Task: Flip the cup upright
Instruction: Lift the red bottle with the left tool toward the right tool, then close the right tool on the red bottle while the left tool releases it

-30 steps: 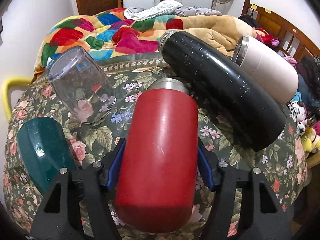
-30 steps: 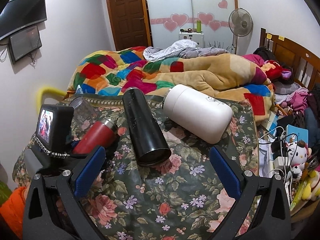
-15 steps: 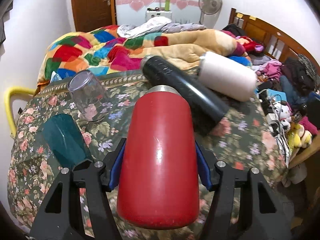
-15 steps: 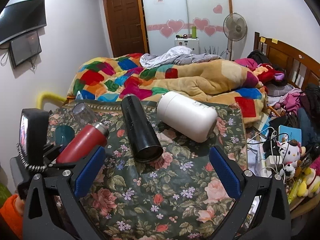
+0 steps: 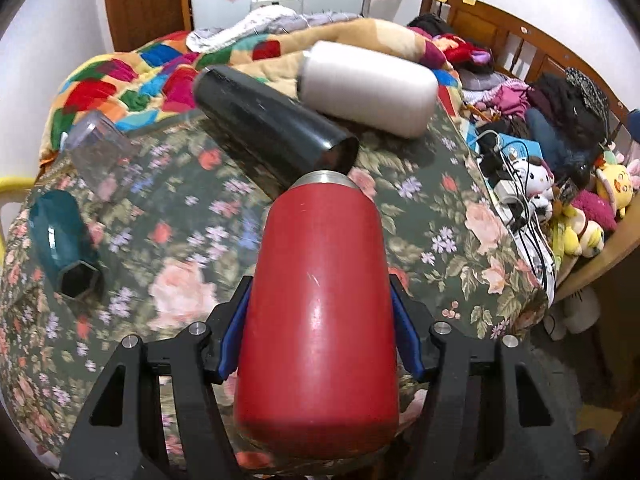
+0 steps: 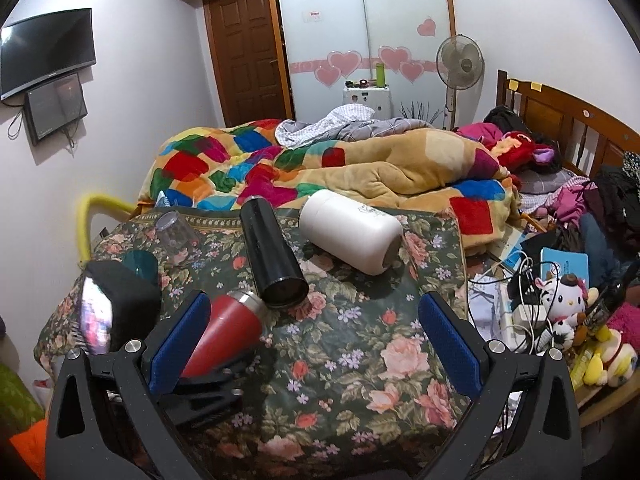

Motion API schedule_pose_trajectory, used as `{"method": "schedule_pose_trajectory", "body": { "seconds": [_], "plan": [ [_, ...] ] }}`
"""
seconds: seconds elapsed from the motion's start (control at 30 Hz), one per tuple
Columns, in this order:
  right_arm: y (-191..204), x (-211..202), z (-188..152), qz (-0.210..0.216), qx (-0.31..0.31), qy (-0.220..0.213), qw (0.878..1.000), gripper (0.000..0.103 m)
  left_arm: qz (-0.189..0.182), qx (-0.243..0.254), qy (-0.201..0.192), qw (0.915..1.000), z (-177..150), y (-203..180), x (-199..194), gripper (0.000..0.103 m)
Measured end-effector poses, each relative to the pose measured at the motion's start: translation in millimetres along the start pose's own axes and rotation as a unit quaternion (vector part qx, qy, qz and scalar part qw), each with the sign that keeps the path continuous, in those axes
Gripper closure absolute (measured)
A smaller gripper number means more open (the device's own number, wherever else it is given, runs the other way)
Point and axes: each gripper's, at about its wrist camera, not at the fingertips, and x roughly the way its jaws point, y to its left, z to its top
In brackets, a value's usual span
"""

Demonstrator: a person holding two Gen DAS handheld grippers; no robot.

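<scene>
My left gripper (image 5: 320, 332) is shut on a red cup (image 5: 320, 312) with a steel rim. It holds the cup lifted above the flowered table, tilted, rim pointing away from me. In the right wrist view the red cup (image 6: 228, 332) hangs at the left with its rim close to the black cup's mouth. My right gripper (image 6: 312, 340) is open and empty above the table's near part.
On the flowered tablecloth (image 5: 440, 216) lie a black cup (image 5: 272, 136), a white cup (image 5: 368, 84), a clear glass (image 5: 96, 148) and a teal cup (image 5: 64, 244), all on their sides. Cables and plush toys (image 6: 560, 304) crowd the right edge. A bed lies behind.
My left gripper has lifted the red cup and pulled it back and to the right, away from the other cups. My right gripper has risen a little and stays open.
</scene>
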Motion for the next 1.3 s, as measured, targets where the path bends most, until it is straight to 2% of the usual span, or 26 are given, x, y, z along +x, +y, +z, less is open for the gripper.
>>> {"method": "schedule_pose_trajectory", "body": {
  "seconds": [0.47,0.7,0.83,0.97,1.1,1.2,1.3],
  "plan": [
    [-7.9,-3.0,-13.7,0.013,0.013,0.022,1.000,0.000,0.012,0.001,0.021,0.9997,-5.1,-4.4,25.2,0.041],
    [-7.4,-5.4,-12.4,0.008,0.013,0.023,1.000,0.000,0.004,0.012,0.001,0.9999,-0.7,-5.0,-2.8,0.040],
    [-7.0,-9.1,-8.6,0.010,0.016,0.018,1.000,0.000,0.003,-0.002,-0.015,0.9999,-2.1,9.0,-29.5,0.040],
    [-2.7,-5.9,-3.6,0.011,0.015,0.020,1.000,0.000,0.015,-0.016,-0.049,0.9986,-5.9,30.2,-64.2,0.032],
    [5.8,15.9,-2.8,0.020,0.012,0.049,0.999,0.000,0.056,-0.023,-0.073,0.9955,-12.0,55.5,-87.6,0.031],
    [12.2,39.5,-7.6,0.041,0.021,0.082,0.996,0.000,0.069,-0.037,-0.076,0.9940,-17.3,73.3,-92.8,0.031],
    [21.1,70.8,-15.7,0.053,0.026,0.126,0.990,0.008,0.078,-0.045,-0.075,0.9931,-24.0,85.4,-92.1,0.031]
  ]
}}
